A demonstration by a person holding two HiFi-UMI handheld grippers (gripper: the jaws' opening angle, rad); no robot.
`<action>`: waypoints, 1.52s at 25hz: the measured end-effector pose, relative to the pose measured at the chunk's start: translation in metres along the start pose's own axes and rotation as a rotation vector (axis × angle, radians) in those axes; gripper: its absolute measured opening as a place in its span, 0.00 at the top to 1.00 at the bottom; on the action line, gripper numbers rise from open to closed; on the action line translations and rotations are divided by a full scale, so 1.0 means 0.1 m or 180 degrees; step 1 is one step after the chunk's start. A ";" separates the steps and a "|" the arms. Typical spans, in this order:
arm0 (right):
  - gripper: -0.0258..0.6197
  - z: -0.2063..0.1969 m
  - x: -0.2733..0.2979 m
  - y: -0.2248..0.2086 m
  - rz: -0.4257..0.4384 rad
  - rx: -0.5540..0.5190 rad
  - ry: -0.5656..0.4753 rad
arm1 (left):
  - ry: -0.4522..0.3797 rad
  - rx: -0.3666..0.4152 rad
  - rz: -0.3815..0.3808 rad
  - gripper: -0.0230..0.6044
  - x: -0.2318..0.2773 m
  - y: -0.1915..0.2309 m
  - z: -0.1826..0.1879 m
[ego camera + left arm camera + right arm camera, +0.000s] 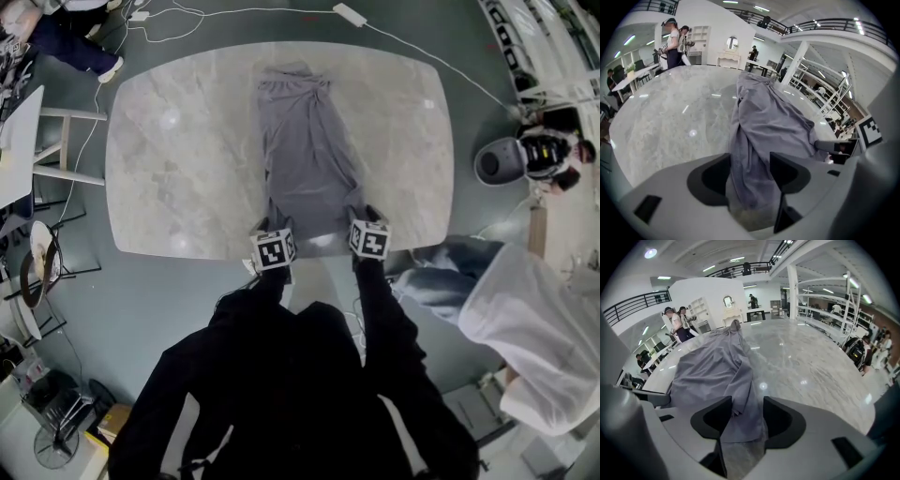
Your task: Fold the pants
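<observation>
Grey pants lie lengthwise down the middle of the marble table, one end at my side. My left gripper stands at the near left corner of the pants. Its jaws are open, with a fold of the cloth lying loose between them. My right gripper is at the near right corner of the pants, also open, and the cloth's edge runs between its pads without being pinched. Both grippers point steeply down at the table's near edge.
A white chair stands left of the table. A person in white is close on my right, and another sits by a round grey bin at the far right. Cables run over the floor beyond the table.
</observation>
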State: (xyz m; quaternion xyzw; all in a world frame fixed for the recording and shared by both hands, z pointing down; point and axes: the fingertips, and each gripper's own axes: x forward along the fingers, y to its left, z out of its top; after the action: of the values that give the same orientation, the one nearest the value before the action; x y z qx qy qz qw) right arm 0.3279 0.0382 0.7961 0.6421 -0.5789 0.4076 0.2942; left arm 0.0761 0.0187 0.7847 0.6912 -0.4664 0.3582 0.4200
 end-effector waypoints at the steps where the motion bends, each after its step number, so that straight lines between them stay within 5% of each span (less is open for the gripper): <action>1: 0.64 -0.01 0.00 0.01 -0.0023 -0.0047 0.0006 | 0.0022 0.0074 0.0094 0.56 0.01 0.02 -0.02; 7: 0.68 -0.01 -0.05 0.18 0.0035 -0.0139 0.0075 | 0.0003 0.0178 0.0320 0.57 0.15 -0.01 -0.11; 9: 0.85 -0.01 -0.05 0.30 0.0133 -0.0233 0.0103 | -0.0004 0.0275 0.0351 0.58 0.15 -0.04 -0.11; 10: 0.91 -0.01 -0.05 0.34 0.0137 -0.0279 0.0103 | -0.0011 0.0324 0.0360 0.63 0.14 -0.05 -0.10; 16: 0.93 -0.02 0.02 0.26 0.0216 -0.0056 0.0045 | -0.0016 0.0283 0.0159 0.93 0.11 0.05 -0.08; 24: 0.93 -0.14 -0.11 0.29 0.0485 0.0214 0.0087 | 0.0072 0.0125 -0.0155 0.93 -0.05 -0.01 -0.16; 38: 0.93 -0.43 -0.76 0.48 0.0758 0.0380 0.0133 | 0.0042 0.0271 -0.0604 0.93 -0.73 -0.02 -0.31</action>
State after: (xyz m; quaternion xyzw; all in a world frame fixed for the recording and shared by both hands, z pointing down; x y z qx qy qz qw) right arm 0.2733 0.1057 0.7477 0.5766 -0.6194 0.4867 0.2170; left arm 0.0527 0.0727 0.7314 0.7472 -0.3804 0.3408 0.4253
